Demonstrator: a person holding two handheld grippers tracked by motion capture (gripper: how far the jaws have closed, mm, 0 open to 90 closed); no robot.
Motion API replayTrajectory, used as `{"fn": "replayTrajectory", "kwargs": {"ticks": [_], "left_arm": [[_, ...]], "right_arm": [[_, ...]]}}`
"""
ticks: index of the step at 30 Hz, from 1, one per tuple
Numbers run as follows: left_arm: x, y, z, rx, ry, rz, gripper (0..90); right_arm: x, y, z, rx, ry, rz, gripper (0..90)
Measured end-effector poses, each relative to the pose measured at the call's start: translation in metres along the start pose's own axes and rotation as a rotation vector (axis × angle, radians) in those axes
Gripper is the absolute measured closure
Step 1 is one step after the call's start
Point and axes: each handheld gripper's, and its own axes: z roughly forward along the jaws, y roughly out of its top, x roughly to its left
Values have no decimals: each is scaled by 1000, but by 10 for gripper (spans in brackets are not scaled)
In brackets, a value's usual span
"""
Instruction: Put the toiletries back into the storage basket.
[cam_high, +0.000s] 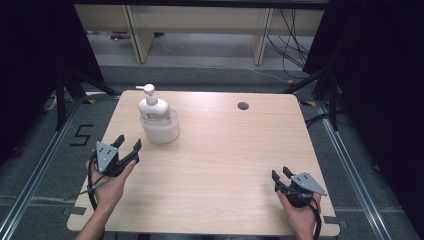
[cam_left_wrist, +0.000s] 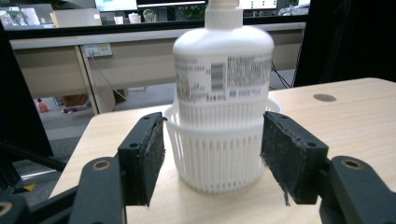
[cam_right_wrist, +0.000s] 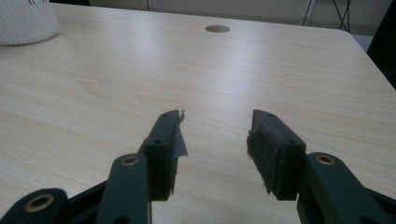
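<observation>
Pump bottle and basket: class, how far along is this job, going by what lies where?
Done: the pump bottle already stands upright in the white basket. In hand: the left gripper is open, near the basket and facing it, not touching. The right gripper rests open, apart, over the table. Left: probably grasping the basket; nothing is gripped yet.

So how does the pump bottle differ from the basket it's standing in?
The pump bottle is tall, smooth and solid white with a printed label and barcode; the basket is short, with ribbed, slatted walls and no print. The bottle has a narrow pump top, while the basket is an open cup around the bottle's base. The bottle rises well above the basket's rim. Both are white, round and upright on the table.
</observation>
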Motion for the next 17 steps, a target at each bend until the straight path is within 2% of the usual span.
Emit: {"fn": "replayTrajectory", "kwargs": {"ticks": [4, 8, 9, 10, 12, 14, 16, 17], "left_arm": [[2, -15, -10, 19, 1, 7, 388], [1, -34, -18, 50, -7, -3, 390], [0, -39, -21, 60, -10, -5, 392], [0, -43, -23, 58, -9, -10, 396], [0, -48, -27, 67, -5, -5, 408], [-1, -51, -31, 72, -4, -20, 412], [0, -55, -33, 77, -2, -19, 414], [-1, -56, -33, 76, 0, -27, 415]], "right_arm": [[0, 0, 0, 2, 2, 6, 537], [0, 0, -1, 5, 2, 16, 536], [-1, 1, -1, 8, -8, -8, 537], [-1, 0, 0, 11, 6, 3, 536], [-1, 1, -1, 21, -5, 7, 536], [-2, 1, -1, 17, 2, 1, 536], [-1, 1, -1, 19, -2, 21, 535], [-3, 1, -2, 24, -12, -6, 535]]}}
